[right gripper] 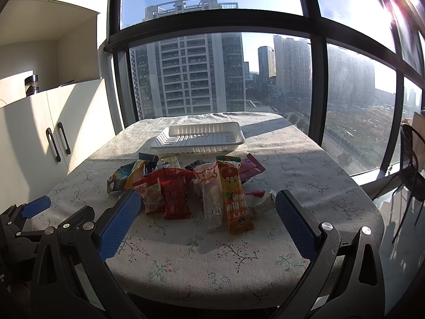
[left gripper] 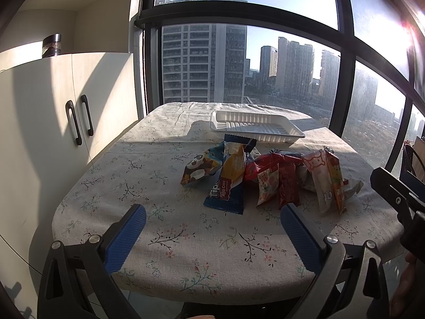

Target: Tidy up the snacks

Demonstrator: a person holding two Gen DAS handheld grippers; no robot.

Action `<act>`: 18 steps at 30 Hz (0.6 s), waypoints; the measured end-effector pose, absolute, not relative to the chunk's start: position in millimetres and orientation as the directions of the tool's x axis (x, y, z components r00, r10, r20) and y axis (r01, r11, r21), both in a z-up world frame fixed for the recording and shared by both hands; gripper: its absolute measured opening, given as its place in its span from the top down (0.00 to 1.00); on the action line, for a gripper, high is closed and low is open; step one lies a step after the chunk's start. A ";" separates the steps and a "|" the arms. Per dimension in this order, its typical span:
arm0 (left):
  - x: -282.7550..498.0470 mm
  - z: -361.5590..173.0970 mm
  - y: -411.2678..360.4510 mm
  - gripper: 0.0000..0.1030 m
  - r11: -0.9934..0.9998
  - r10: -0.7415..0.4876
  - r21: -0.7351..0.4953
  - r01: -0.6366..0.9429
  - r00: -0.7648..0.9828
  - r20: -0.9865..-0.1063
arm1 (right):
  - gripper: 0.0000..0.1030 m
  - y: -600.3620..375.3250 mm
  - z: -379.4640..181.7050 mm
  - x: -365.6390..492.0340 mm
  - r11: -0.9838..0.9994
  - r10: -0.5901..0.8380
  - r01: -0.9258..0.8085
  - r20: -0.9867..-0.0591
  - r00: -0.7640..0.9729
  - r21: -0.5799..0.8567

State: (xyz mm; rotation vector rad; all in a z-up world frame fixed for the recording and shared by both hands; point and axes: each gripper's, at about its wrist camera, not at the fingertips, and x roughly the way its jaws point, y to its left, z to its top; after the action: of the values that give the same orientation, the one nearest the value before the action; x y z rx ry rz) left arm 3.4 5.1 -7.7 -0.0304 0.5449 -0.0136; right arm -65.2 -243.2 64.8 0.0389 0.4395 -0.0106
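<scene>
A pile of several snack packets [left gripper: 265,175] lies on the floral tablecloth [left gripper: 186,250], also in the right wrist view [right gripper: 191,186]. It includes a blue and yellow Tipo cake bar [left gripper: 228,183], a panda packet [left gripper: 199,168], a red packet [right gripper: 174,194] and an orange packet [right gripper: 235,199]. An empty white ribbed tray [left gripper: 255,129] sits behind the pile, also in the right wrist view [right gripper: 198,139]. My left gripper [left gripper: 212,212] is open and empty, in front of the pile. My right gripper [right gripper: 207,202] is open and empty, its fingers either side of the pile's near edge.
A white cabinet with two dark handles [left gripper: 79,118] stands left of the table, with a jar [left gripper: 51,45] on top. A large window [left gripper: 265,66] is behind. A dark chair [right gripper: 411,170] stands at the right. The right gripper shows at the left view's right edge [left gripper: 398,196].
</scene>
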 end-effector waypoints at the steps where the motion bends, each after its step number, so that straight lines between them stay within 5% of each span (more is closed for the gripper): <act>1: 3.4 -7.4 4.8 0.00 0.999 -0.021 -0.033 0.004 0.855 -0.518 | 0.00 -242.6 58.3 -63.9 0.999 -0.001 0.018 -0.427 0.904 0.035; 18: 17.9 -21.6 11.3 0.00 0.995 -0.095 -0.047 0.083 0.865 -0.492 | 0.00 -263.2 57.8 -47.7 0.994 0.045 0.007 -0.462 0.886 0.109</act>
State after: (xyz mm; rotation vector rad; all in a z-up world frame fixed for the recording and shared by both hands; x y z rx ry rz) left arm 17.9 11.3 -21.6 -0.0245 0.5168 -0.0930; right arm -47.7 -263.2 57.8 0.1089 0.4822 0.0198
